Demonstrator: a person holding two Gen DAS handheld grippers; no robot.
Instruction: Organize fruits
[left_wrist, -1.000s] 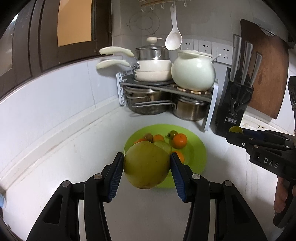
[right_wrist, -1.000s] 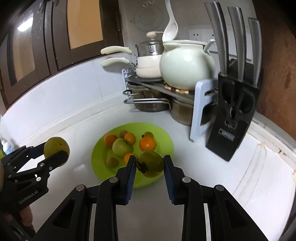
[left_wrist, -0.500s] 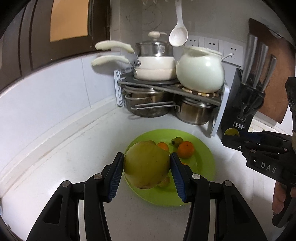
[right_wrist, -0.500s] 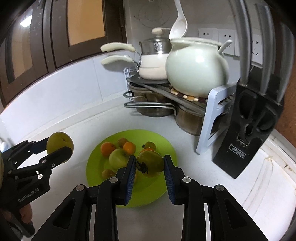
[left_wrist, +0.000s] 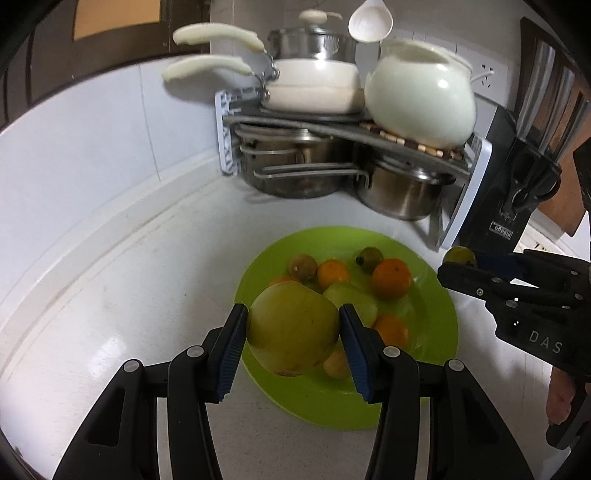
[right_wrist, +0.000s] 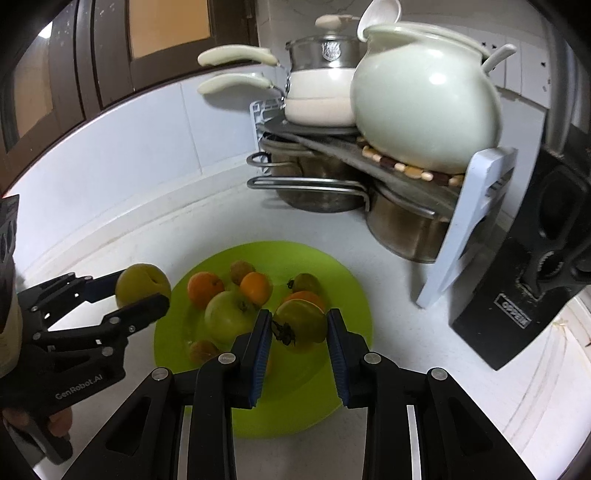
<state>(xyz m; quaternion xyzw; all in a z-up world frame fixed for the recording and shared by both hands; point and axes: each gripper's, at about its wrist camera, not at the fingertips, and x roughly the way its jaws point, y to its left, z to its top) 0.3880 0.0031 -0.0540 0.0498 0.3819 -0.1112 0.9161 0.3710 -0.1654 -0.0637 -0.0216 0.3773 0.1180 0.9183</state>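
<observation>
A lime green plate (left_wrist: 436, 373) (right_wrist: 351, 295) lies on the white counter and holds several oranges, a green apple (right_wrist: 227, 317) and small brownish fruits. My left gripper (left_wrist: 293, 330) is shut on a large yellow-green apple (left_wrist: 293, 328) above the plate's near left edge; it also shows in the right wrist view (right_wrist: 142, 284). My right gripper (right_wrist: 299, 326) is shut on a green tomato (right_wrist: 301, 325) with a dark stem, above the plate's right part. The tomato also shows in the left wrist view (left_wrist: 458, 254).
A corner rack (left_wrist: 476, 177) behind the plate carries steel pots, a white pan and a round white pot (left_wrist: 421, 99). A black knife block (right_wrist: 532, 280) stands to the right. A white ladle (left_wrist: 369, 20) hangs above. White tiled walls bound the counter.
Both grippers have moved forward toward the plate and rack with their fruits held. The plate and pots appear larger and closer than a second ago.
</observation>
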